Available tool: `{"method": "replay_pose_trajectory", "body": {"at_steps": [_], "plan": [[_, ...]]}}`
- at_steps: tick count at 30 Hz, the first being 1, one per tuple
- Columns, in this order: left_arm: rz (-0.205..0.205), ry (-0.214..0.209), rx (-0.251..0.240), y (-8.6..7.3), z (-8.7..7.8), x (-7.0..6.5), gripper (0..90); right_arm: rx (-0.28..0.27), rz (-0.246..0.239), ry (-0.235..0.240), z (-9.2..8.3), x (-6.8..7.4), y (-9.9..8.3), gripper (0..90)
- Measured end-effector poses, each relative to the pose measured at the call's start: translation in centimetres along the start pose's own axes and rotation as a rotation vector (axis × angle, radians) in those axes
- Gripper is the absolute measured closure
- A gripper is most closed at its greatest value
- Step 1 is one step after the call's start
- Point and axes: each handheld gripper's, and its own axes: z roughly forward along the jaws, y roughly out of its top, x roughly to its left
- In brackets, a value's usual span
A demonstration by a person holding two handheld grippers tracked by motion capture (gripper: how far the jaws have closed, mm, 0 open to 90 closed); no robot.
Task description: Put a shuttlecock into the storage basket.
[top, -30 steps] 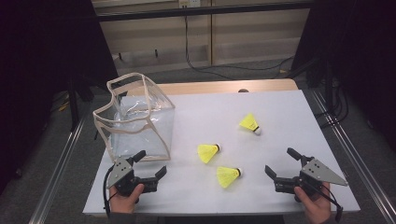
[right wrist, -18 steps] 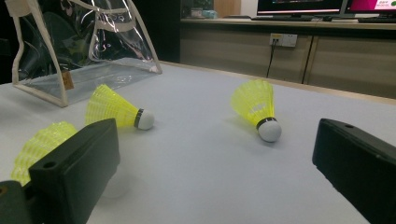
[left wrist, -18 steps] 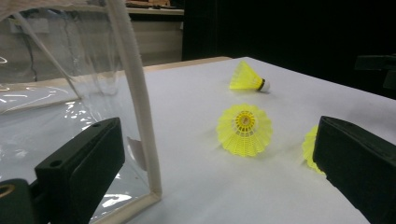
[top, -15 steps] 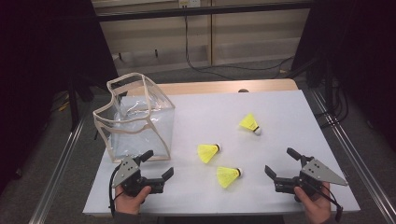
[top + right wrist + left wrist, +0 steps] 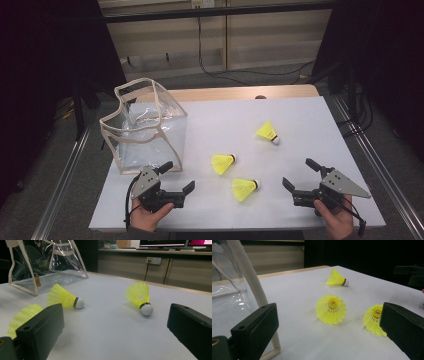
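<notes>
Three yellow shuttlecocks lie on the white table (image 5: pixel 300 115): a far one (image 5: pixel 267 132), a middle one (image 5: pixel 223 163) and a near one (image 5: pixel 244 189). A clear plastic bag (image 5: pixel 145 125) with cream trim stands open at the left. My left gripper (image 5: pixel 177 176) is open near the bag's front corner and points at the middle shuttlecock (image 5: pixel 331 309) and the near shuttlecock (image 5: pixel 374 319). My right gripper (image 5: pixel 298 172) is open at the front right, just right of the near shuttlecock, with nothing between its jaws. The near shuttlecock (image 5: pixel 23 315) is partly hidden behind a jaw there.
The bag's cream edge (image 5: pixel 259 295) stands close by my left gripper. A wooden strip (image 5: pixel 225 93) borders the table's far edge, and metal rails (image 5: pixel 370 150) run along both sides. Bare table surface lies between the far shuttlecock (image 5: pixel 140 296) and my right gripper.
My left gripper has slid to the right along the front of the table, closer to the shuttlecocks. The right gripper and the shuttlecocks have stayed put.
</notes>
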Motion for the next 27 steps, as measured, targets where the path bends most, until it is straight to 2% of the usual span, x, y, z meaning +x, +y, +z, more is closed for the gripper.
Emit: {"method": "replay_pose_trajectory", "body": {"at_steps": [4,5,10,23,27], "plan": [[0.007,-0.007,0.011,0.1,0.3,-0.2,2.1,-0.002,-0.002,0.003,0.0,0.0,0.0,0.7],[-0.007,-0.016,0.010,0.2,0.4,-0.3,2.1,-0.001,-0.002,0.003,0.0,0.0,0.0,0.7],[-0.015,-0.015,0.012,0.4,0.9,-0.6,2.1,-0.002,-0.004,0.009,0.0,0.1,0.0,0.7],[0.002,-0.041,0.067,0.5,2.5,-1.3,2.3,0.004,-0.009,0.014,0.2,0.2,0.0,0.7],[0.020,-0.048,0.086,0.4,3.1,-1.6,2.4,0.003,-0.012,0.017,0.2,0.2,0.0,0.7]]}}
